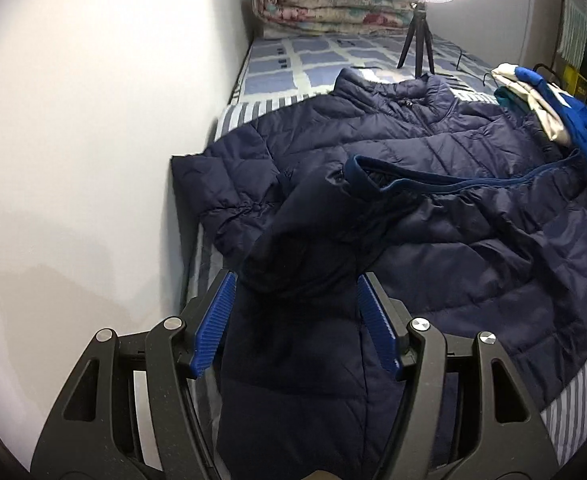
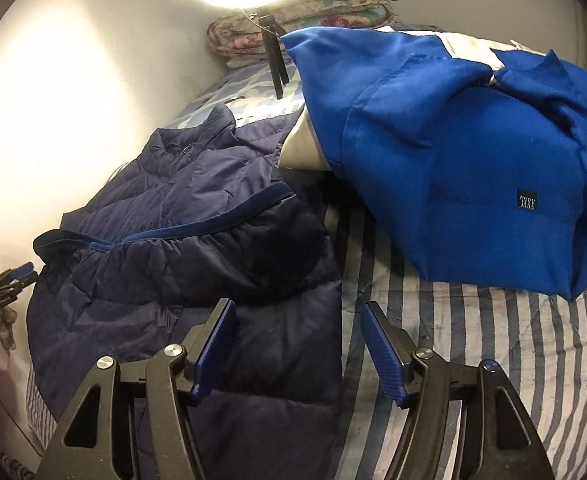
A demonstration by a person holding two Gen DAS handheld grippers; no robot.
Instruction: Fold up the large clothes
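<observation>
Small black tag [image 2: 527,200] reading "XXXL", upside down, on blue garment [image 2: 453,152].

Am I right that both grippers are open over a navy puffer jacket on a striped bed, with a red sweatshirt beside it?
Not quite: the sweatshirt is bright blue, not red, as the right wrist view shows. The rest holds: the left gripper and right gripper are open over the navy puffer jacket on the striped bed.
</observation>
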